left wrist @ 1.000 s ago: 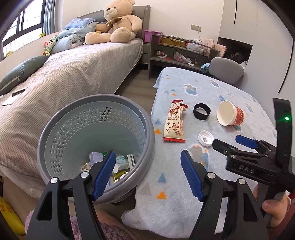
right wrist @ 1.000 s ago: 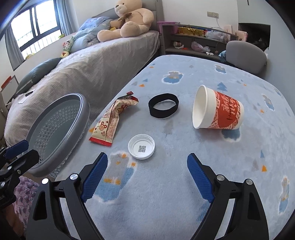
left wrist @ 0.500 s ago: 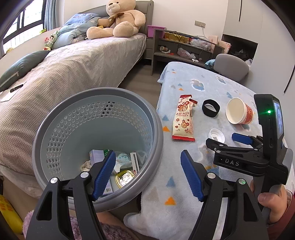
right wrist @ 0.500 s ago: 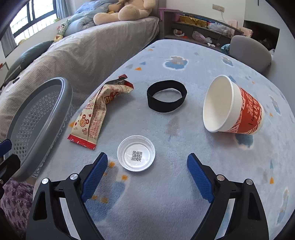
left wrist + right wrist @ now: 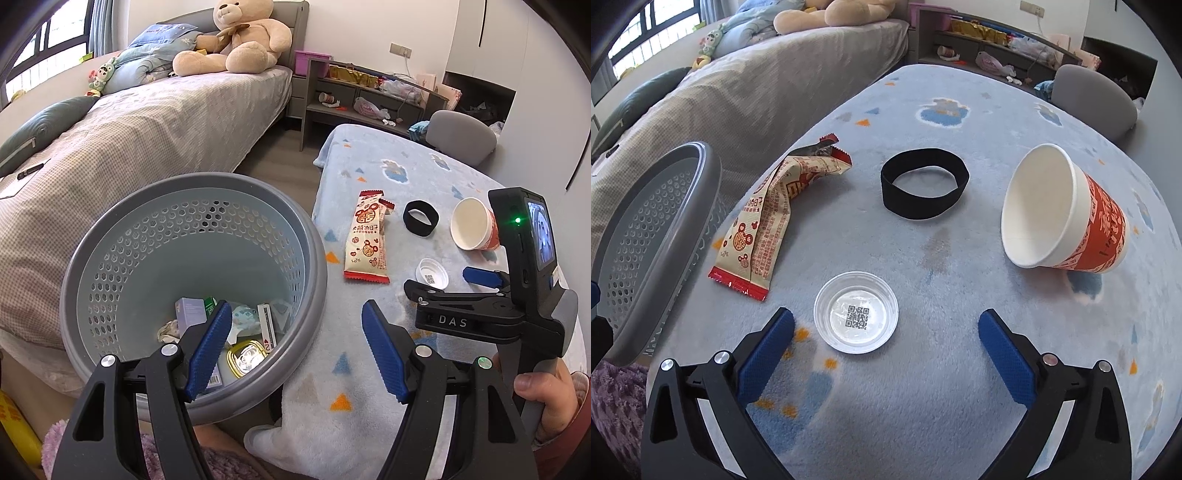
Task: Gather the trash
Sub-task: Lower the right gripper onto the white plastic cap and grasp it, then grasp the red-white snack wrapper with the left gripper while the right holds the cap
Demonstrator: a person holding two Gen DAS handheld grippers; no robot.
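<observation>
Trash lies on a table under a light blue blanket (image 5: 923,413): a white plastic lid (image 5: 856,312), a beige and red snack wrapper (image 5: 764,221), a black band ring (image 5: 923,188) and a red and white paper cup (image 5: 1071,214) on its side. My right gripper (image 5: 886,317) hangs low over the lid with its jaws opening; the lid sits between the fingertips, and the pads do not touch it. My left gripper (image 5: 294,306) is open above the near rim of a grey perforated bin (image 5: 110,280) that holds several bits of trash. The left wrist view also shows the right gripper (image 5: 439,280) at the lid (image 5: 431,273).
The bin (image 5: 646,240) stands tilted against the table's left edge. A bed (image 5: 129,129) with a teddy bear (image 5: 240,40) lies beyond it. A grey chair (image 5: 458,136) and a low shelf (image 5: 362,96) stand behind the table. A hand (image 5: 543,398) holds the right gripper's handle.
The right gripper came down and forward to the lid, which now looks larger, and its jaws spread wider. The left gripper and the bin barely shifted.
</observation>
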